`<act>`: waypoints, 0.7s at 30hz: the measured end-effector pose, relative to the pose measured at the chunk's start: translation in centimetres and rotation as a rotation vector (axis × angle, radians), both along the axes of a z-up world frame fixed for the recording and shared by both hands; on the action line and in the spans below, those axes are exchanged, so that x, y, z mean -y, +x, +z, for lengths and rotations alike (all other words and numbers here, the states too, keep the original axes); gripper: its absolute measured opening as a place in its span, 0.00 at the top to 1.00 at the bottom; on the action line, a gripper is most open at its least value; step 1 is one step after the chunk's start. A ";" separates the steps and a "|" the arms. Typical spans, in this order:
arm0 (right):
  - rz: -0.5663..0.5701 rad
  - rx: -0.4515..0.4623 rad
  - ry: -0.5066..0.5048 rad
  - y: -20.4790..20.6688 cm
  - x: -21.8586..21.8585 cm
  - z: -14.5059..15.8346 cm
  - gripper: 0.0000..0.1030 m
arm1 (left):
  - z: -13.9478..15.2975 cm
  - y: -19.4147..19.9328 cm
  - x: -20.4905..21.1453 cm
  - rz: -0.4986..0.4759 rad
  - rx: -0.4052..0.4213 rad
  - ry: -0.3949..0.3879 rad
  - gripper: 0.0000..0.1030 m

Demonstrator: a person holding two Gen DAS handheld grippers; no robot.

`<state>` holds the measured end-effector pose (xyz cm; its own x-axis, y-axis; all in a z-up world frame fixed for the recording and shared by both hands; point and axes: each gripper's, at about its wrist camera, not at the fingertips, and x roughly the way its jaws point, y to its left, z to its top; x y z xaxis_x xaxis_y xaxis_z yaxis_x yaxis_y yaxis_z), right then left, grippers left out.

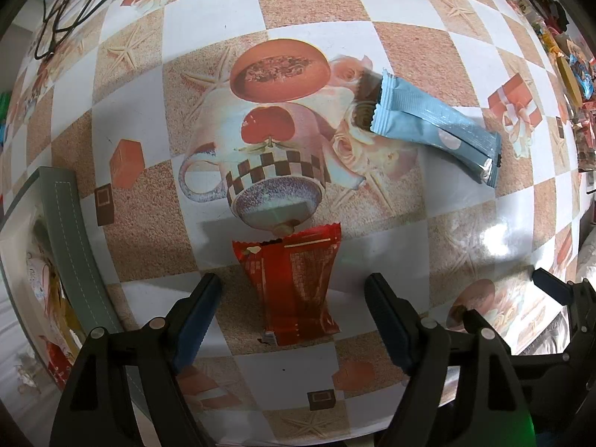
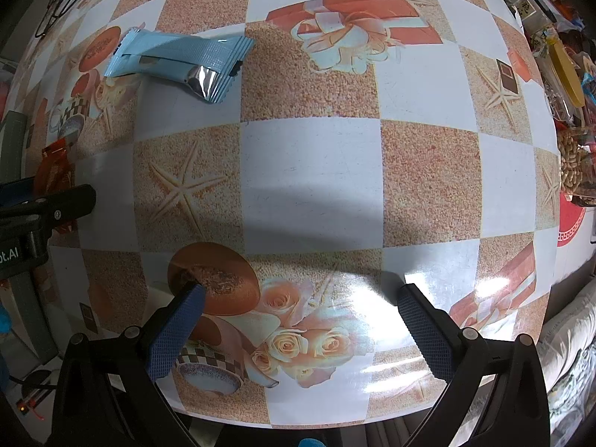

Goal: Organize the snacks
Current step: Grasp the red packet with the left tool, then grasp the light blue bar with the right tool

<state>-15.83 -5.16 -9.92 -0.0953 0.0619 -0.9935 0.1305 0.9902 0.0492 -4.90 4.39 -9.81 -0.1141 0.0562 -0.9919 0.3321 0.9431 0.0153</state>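
A red snack packet (image 1: 298, 298) lies flat on the checkered tablecloth (image 1: 208, 29). My left gripper (image 1: 294, 279) points straight down over it and is open, one finger on each side of the packet, pads clear of it. A light blue snack packet (image 1: 436, 126) lies further out to the right, also in the right wrist view as the blue packet (image 2: 175, 59). My right gripper (image 2: 302, 290) hangs open above bare tablecloth, nothing between its fingers. From there the red packet (image 2: 54, 167) shows at the far left beside the left gripper's finger (image 2: 74, 195).
A grey-rimmed tray (image 1: 63, 231) holding wrapped snacks stands at the left. A crowded pile of snacks (image 2: 566, 74) lines the right side. Black cables (image 1: 63, 3) lie at the far left corner. The table's front edge (image 2: 298, 422) runs just below my right gripper.
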 end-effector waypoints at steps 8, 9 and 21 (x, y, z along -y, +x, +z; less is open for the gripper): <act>-0.003 0.000 0.000 -0.2 0.0 0.0 0.00 | 1.5 0.6 -3.7 0.029 0.015 0.021 0.17; -0.003 0.001 0.000 -0.2 0.0 0.0 0.00 | 1.4 0.6 -4.2 0.037 0.013 0.023 0.17; 0.098 -0.039 -0.034 4.6 -1.0 0.5 0.00 | 1.1 0.6 -6.3 0.043 0.005 0.022 0.17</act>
<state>-11.25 -4.20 -9.41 -0.1375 0.0171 -0.9904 0.0340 0.9993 0.0125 -4.33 10.67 -8.72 -0.1124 0.0731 -0.9910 0.2909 0.9560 0.0375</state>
